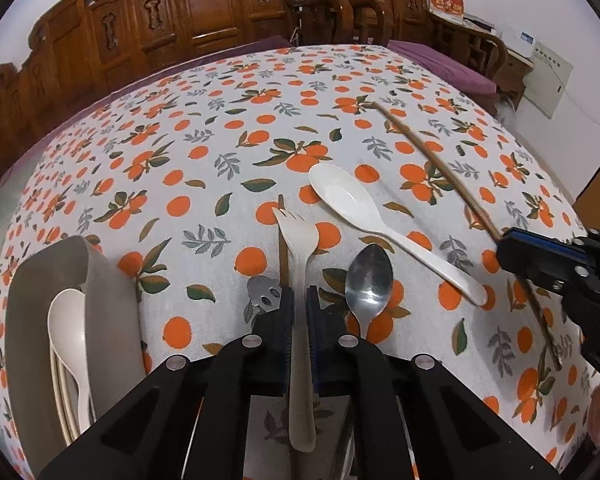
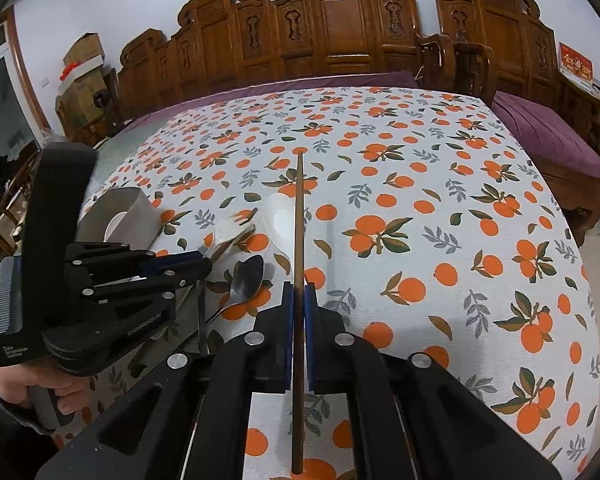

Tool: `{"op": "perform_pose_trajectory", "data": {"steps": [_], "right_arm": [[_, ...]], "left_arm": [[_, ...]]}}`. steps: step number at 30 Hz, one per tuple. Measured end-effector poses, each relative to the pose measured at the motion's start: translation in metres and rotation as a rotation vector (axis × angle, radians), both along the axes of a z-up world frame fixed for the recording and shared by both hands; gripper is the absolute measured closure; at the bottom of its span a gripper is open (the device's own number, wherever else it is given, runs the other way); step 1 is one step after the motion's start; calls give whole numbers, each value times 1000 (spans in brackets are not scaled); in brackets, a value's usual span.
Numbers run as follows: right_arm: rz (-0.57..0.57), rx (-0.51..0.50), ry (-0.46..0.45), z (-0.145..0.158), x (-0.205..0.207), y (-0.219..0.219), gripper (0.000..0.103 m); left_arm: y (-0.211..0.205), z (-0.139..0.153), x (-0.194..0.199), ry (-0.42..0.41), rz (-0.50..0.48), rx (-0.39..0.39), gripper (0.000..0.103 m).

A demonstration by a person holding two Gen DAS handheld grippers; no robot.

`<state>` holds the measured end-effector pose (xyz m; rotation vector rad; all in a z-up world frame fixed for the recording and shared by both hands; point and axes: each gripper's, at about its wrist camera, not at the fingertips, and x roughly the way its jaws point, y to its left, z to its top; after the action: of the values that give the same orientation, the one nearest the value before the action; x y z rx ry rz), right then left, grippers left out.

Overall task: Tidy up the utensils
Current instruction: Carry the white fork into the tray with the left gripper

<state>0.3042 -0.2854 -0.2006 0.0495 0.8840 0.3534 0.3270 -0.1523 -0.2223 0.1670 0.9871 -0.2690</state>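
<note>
My left gripper is shut on the handle of a cream plastic fork, tines pointing away. A second brown chopstick lies under the fork. A metal spoon and a white ceramic spoon lie just right of it, and a small metal utensil sits by the left finger. My right gripper is shut on a brown chopstick, held above the tablecloth; it shows in the left wrist view too. The grey utensil holder at the left holds cream spoons.
The table wears an orange-print cloth. Carved wooden chairs and a purple-cushioned bench ring the far side. The left gripper body and hand sit at the left of the right wrist view.
</note>
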Motion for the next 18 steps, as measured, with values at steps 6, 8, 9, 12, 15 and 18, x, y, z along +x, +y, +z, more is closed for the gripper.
{"op": "perform_pose_trajectory", "data": {"steps": [6,8,9,12,15,18], "right_arm": [[19,-11,-6,1,-3,9,97],[28,-10,-8,2,-5,13,97],[33,-12,-9,2,-6,15,97],[51,-23,-21,6,-11,24,97],[70,-11,-35,13,-16,32,97],[95,7,-45,20,-21,42,97]], "left_arm": [[5,20,-14,-40,-7,-32,97],[8,27,-20,-54,-9,-43,97],[10,31,-23,-61,-9,-48,97],[17,40,-32,-78,-7,-52,97],[28,47,-39,-89,4,-46,97],[41,54,-46,-99,18,-37,97]]}}
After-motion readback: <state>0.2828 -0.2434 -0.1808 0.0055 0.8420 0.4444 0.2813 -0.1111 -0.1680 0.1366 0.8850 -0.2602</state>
